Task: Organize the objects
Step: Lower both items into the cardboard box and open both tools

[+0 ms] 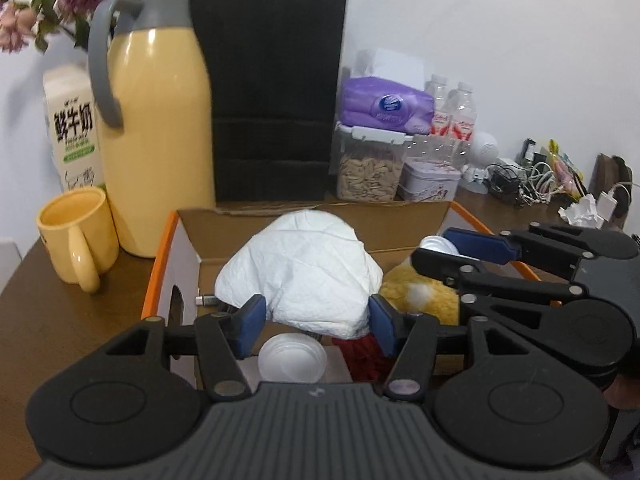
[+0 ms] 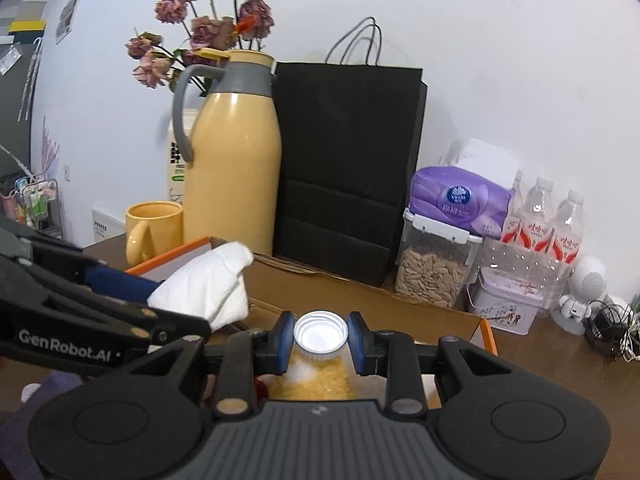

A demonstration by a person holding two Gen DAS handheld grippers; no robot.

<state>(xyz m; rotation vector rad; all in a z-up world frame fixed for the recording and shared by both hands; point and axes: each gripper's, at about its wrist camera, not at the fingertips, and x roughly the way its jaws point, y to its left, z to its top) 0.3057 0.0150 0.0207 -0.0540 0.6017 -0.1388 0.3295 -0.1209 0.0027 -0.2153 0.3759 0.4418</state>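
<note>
White cap [image 2: 320, 334] clamped in right gripper [image 2: 320, 338] above cardboard box [image 2: 360, 292].

A yellow thermos jug [image 1: 154, 136] stands far left on the brown surface [image 1: 72, 320], a yellow mug [image 1: 76, 236] near it and a milk carton [image 1: 72, 128] behind. A black paper bag [image 1: 272, 92] stands just right of the jug, then a seed container [image 1: 370, 172] under a purple tissue pack [image 1: 386, 104].

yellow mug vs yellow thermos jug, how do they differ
The yellow mug is short and open-topped; the yellow thermos jug is tall and closed with a lid. The mug's handle is yellow like its body; the jug's handle and collar are grey. Both stand upright on the brown table, side by side.
</note>
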